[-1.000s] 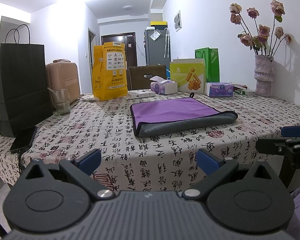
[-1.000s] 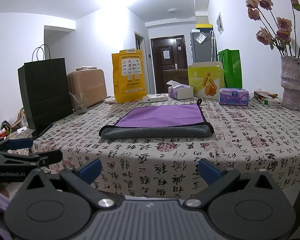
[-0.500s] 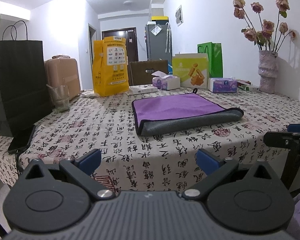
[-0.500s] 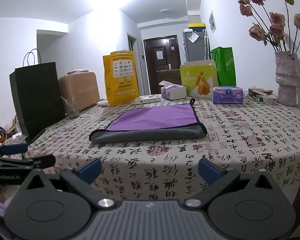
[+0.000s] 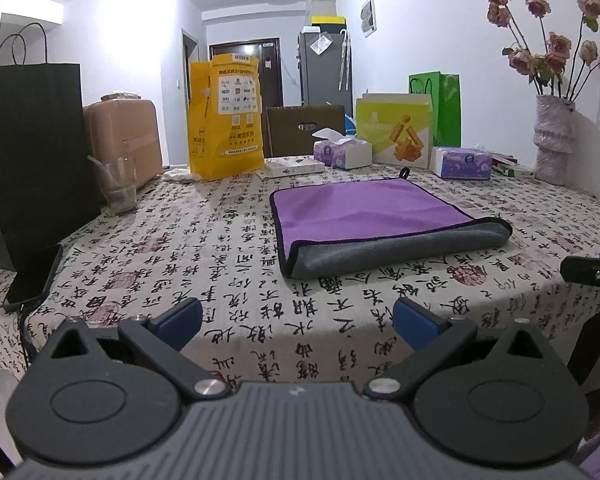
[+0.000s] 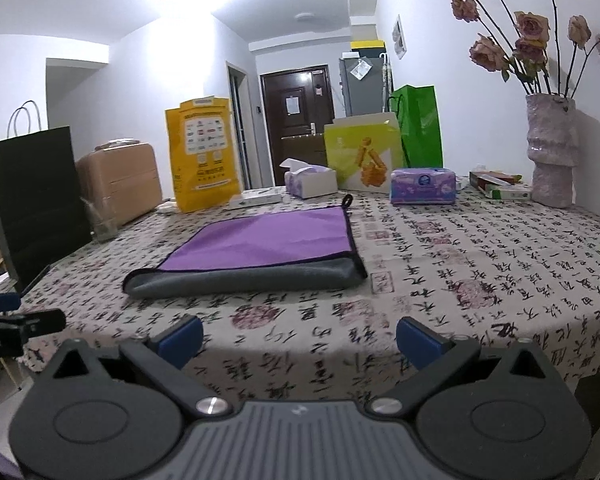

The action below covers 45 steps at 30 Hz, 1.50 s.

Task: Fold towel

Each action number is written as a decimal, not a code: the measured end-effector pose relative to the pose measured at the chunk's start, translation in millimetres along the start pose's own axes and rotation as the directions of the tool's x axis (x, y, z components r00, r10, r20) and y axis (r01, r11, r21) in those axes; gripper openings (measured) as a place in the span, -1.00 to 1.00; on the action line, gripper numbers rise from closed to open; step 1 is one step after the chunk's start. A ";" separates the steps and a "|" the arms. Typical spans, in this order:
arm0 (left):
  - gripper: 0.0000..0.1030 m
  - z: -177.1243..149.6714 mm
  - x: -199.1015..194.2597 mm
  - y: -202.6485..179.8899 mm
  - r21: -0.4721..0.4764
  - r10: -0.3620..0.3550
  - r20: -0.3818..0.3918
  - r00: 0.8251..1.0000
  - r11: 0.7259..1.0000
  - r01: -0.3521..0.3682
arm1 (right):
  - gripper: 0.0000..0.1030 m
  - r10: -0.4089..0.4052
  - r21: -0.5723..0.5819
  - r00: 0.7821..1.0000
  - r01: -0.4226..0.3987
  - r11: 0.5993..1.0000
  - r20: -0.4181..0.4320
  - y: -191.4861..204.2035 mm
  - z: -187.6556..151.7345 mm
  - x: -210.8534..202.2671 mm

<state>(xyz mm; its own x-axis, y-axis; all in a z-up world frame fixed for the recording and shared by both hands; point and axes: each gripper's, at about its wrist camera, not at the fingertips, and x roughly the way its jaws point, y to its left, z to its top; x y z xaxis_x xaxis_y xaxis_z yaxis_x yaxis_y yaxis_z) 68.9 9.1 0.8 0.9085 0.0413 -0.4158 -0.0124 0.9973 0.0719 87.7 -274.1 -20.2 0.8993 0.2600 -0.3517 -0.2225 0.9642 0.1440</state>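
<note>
I see the purple microfibre towel with grey underside and dark trim (image 5: 374, 216) lying flat on the calligraphy-print tablecloth (image 5: 204, 256); it is folded over, its rounded grey fold facing me and its small black hanging loop at the far corner; nothing touches it. My left gripper (image 5: 296, 316) sits on the near side of the towel, at the table's front edge, its blue-padded fingers (image 5: 180, 316) spread wide and holding nothing; my right gripper (image 6: 300, 332) is likewise nearer to me than the towel, splayed wide and empty, its blue pads (image 6: 418, 340) well apart from the cloth. Beyond the towel stand a yellow printed paper bag (image 5: 224, 116), a lime-green gift box (image 5: 394, 130), a bright green bag (image 5: 440, 108) and two purple-patterned tissue boxes (image 6: 423, 186); to the towel's right and behind is a pale textured vase of dried pink roses (image 6: 552, 152). Left of the towel I see a clear drinking glass (image 5: 118, 184), a tall black paper bag (image 5: 32, 152) and what may be a dark phone (image 5: 34, 276) lying flat, though the edge distortion leaves me unsure.
</note>
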 end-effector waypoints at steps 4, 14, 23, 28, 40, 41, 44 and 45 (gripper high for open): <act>1.00 5.8 15.5 -1.0 0.005 0.001 -0.012 1.000 1.000 -0.001 | 1.00 -0.006 -0.001 1.000 0.006 1.000 0.000 -5.9 6.0 12.2; 1.00 27.9 73.6 -1.9 -0.016 -0.020 -0.059 0.998 1.000 0.019 | 0.89 0.035 -0.045 0.999 -0.036 0.998 -0.014 -17.2 28.5 59.7; 0.87 42.9 121.5 4.0 -0.052 -0.058 -0.101 0.993 0.997 0.053 | 0.61 0.058 -0.074 0.997 -0.062 0.995 -0.054 -30.3 47.7 113.3; 0.39 44.0 139.9 6.3 -0.061 -0.075 -0.118 0.990 0.996 0.069 | 0.39 0.065 -0.079 0.994 -0.072 0.994 -0.083 -38.9 55.6 141.0; -0.59 41.0 151.1 16.7 -0.109 -0.101 -0.178 0.979 0.991 0.083 | -0.65 0.061 -0.093 0.989 -0.074 0.993 -0.134 -45.5 51.7 165.6; -0.59 41.0 150.9 16.4 -0.102 -0.099 -0.179 0.979 0.991 0.082 | -0.70 0.059 -0.092 0.990 -0.071 0.993 -0.126 -46.4 51.5 163.5; -0.59 41.6 150.9 14.5 -0.082 -0.094 -0.183 0.979 0.993 0.080 | -0.76 0.045 -0.098 0.992 -0.056 0.994 -0.116 -49.3 51.3 159.6; -0.59 42.1 150.9 14.3 -0.078 -0.094 -0.186 0.978 0.994 0.080 | -0.77 0.045 -0.099 0.992 -0.057 0.994 -0.115 -49.8 51.2 158.3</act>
<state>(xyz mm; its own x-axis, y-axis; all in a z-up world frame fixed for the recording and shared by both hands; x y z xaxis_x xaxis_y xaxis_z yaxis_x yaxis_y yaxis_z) 223.4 27.0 -22.8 0.8118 -0.0420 -0.5824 0.0282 0.9991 -0.0329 260.4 -283.6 -35.8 0.8391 0.3074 -0.4488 -0.3091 0.9483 0.0718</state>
